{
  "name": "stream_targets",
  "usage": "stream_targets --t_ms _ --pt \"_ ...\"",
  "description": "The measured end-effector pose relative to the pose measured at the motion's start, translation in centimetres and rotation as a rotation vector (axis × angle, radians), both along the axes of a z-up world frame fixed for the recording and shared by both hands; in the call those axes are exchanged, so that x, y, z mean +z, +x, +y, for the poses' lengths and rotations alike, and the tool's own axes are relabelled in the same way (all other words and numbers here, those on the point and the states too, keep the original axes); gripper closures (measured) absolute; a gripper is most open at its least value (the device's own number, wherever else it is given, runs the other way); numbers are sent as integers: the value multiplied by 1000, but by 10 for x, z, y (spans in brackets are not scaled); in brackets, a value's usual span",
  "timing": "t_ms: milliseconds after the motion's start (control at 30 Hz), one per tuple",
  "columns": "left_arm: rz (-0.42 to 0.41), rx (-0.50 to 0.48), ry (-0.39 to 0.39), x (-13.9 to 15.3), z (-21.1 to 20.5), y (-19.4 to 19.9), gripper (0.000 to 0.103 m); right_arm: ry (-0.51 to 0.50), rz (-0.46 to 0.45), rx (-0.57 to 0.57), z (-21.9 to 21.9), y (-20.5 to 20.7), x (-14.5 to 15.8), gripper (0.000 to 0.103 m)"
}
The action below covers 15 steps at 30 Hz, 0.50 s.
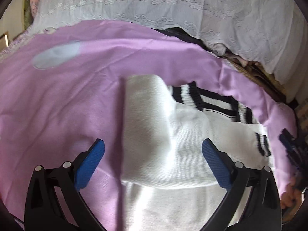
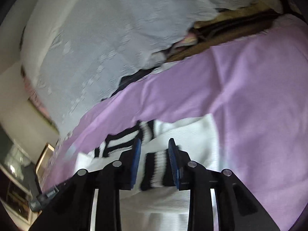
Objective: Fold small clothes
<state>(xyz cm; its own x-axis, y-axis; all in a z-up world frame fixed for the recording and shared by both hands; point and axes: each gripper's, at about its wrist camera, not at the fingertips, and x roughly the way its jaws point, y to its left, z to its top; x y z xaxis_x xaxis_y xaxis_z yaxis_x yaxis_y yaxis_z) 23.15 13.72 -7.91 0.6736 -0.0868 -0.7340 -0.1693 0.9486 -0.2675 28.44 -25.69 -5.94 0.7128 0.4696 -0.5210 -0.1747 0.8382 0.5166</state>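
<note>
A white knit sweater [image 1: 184,138] with a black-and-white striped collar [image 1: 211,100] lies on a purple cloth [image 1: 77,96]. One sleeve [image 1: 144,115] is folded across its body. My left gripper [image 1: 153,150] hovers over the sweater, open wide, with nothing between its blue pads. The striped cuff [image 1: 262,146] of the other sleeve rests on the sweater's right side. In the right wrist view that cuff [image 2: 156,171] lies between the fingers of my right gripper [image 2: 155,148], whose jaws stand partly apart and do not visibly press on it. The right gripper [image 1: 288,144] also shows at the left view's right edge.
A white lace cover [image 1: 173,3] spreads behind the purple cloth [image 2: 250,96]. Brown and dark fabrics [image 1: 256,73] are bunched at the back right. A person's hand [image 1: 290,194] shows at the right edge. Furniture [image 2: 17,173] stands off the bed's left side.
</note>
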Motion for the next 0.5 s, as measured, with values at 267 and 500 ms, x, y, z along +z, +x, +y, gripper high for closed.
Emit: stream_targets --t_ms 267,500 --pt "85 27 118 -23 -7 16 4 -101 84 94 28 13 -31 55" --pt "-33 124 68 16 22 20 5 -142 50 81 32 2 -32 47"
